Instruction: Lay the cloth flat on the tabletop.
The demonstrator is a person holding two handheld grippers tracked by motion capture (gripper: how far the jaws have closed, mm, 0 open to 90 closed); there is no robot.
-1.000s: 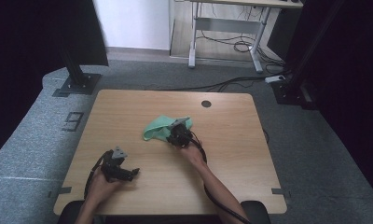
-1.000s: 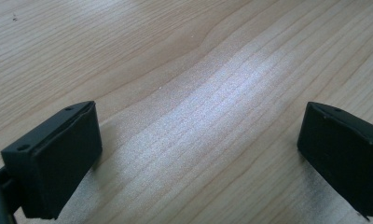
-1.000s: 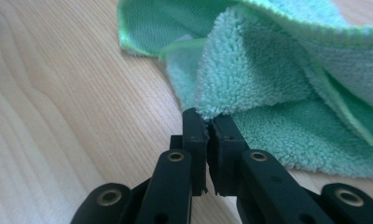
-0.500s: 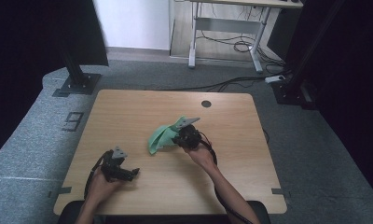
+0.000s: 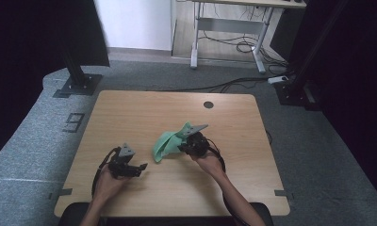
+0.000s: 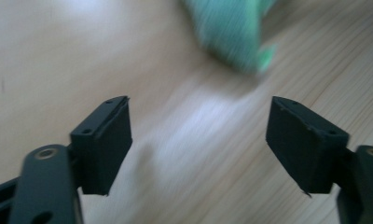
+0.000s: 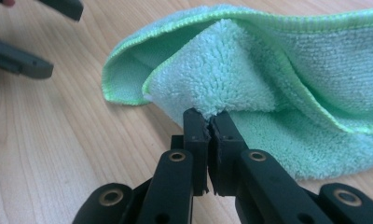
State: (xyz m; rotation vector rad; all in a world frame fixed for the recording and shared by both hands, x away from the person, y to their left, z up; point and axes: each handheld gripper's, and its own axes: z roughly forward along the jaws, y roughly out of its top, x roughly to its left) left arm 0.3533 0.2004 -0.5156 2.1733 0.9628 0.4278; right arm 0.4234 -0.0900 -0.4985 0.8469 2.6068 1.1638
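Right tongs [image 5: 183,147] are clamped on a fold of the green cloth [image 5: 167,145] — it sits mid-frame in the high view, bunched, partly lifted off the tabletop [image 5: 144,108]. Left tongs [image 5: 142,168], lower left, have just been closing but there's a wide gap with nothing in it — the cloth [image 6: 231,32] is a blur at the top of their view.

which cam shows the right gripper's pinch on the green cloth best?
The right gripper view: the right gripper jaws are shut on a fold of the green cloth, sharp and close. The high view shows cloth and gripper small. The left gripper view catches a blurred corner.
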